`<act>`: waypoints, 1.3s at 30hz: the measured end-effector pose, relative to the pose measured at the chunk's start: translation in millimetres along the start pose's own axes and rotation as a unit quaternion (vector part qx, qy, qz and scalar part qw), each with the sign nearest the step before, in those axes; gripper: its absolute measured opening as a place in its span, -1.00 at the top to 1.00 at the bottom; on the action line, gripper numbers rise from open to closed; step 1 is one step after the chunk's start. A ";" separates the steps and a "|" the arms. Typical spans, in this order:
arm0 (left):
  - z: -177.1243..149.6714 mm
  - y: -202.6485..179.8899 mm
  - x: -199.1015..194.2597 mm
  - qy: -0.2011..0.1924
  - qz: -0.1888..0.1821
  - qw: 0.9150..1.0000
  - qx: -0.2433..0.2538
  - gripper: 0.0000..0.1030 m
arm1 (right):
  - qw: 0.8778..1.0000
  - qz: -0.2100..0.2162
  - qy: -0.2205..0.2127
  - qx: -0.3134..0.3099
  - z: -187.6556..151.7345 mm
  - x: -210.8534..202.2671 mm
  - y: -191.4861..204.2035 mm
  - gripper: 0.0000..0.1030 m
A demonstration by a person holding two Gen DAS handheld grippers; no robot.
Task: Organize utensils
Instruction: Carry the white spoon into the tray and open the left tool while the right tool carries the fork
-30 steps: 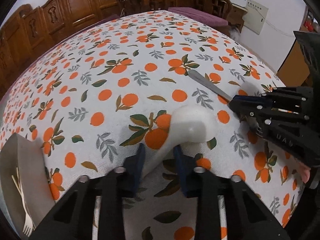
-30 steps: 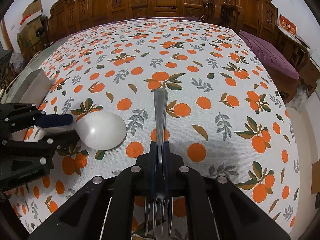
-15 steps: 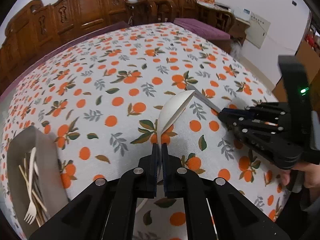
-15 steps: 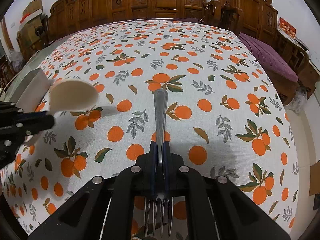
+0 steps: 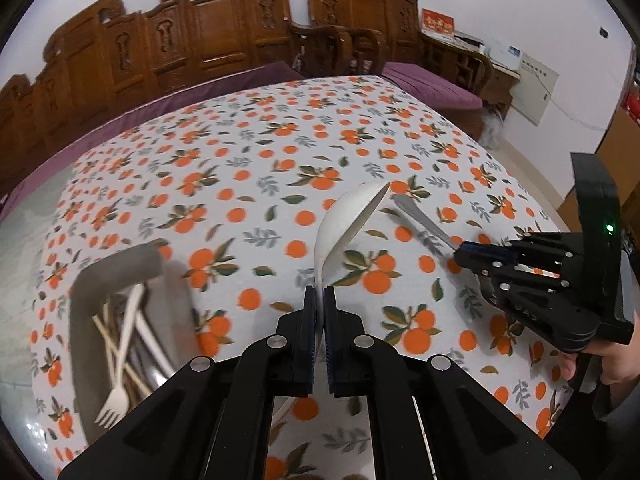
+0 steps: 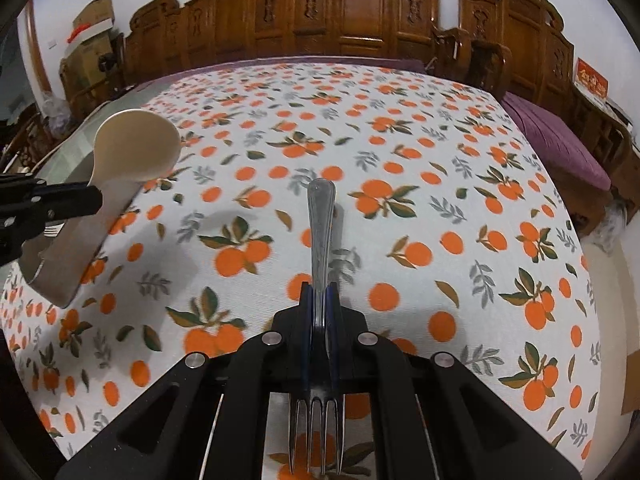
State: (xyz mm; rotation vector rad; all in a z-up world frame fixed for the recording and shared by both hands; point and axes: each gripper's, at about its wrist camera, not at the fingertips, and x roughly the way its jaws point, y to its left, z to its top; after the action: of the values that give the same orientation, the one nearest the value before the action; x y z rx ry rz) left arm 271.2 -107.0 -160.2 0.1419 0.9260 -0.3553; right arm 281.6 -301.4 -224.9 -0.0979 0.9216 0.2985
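My left gripper (image 5: pixel 319 296) is shut on the handle of a white plastic spoon (image 5: pixel 344 228), whose bowl stands on edge above the orange-print tablecloth. The right wrist view shows that spoon (image 6: pixel 134 148) raised at the left, held by the left gripper (image 6: pixel 94 200). My right gripper (image 6: pixel 320 292) is shut on a metal fork (image 6: pixel 320 220), handle pointing away and tines toward the camera. In the left wrist view the right gripper (image 5: pixel 464 250) holds the fork's handle (image 5: pixel 424 220) to the right of the spoon. A grey tray (image 5: pixel 120 268) at the lower left holds a white fork, chopsticks and other utensils.
The grey tray (image 6: pixel 76 248) sits near the table's left edge in the right wrist view. Carved wooden chairs (image 6: pixel 360 12) ring the far side, with a purple cushion (image 6: pixel 560 148) on the right. A hand (image 5: pixel 600 364) grips the right tool.
The left gripper closed on the white spoon and lifted it off the cloth, bowl turned on edge. The right gripper rose slightly with the fork. The tray has come further into the left view.
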 end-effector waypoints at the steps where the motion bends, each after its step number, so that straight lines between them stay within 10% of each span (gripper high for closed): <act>1: -0.6 3.8 -1.7 0.000 0.003 1.000 -0.003 0.94 | 1.000 0.001 -0.004 -0.002 0.5 -2.4 2.2 0.84; 30: -49.4 138.8 9.7 0.044 0.084 0.983 -0.155 0.93 | 0.994 0.086 -0.044 -0.045 11.4 -37.0 92.5 0.84; 39: -57.0 147.0 -25.4 0.004 0.087 0.984 -0.154 0.51 | 0.991 0.107 -0.048 -0.057 36.2 -36.8 133.7 0.84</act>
State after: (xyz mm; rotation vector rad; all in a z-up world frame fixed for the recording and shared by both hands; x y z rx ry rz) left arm 267.1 51.6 -178.4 -0.0601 0.9569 -0.0472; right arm 249.2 -174.0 -167.9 -0.0883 0.8196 0.5502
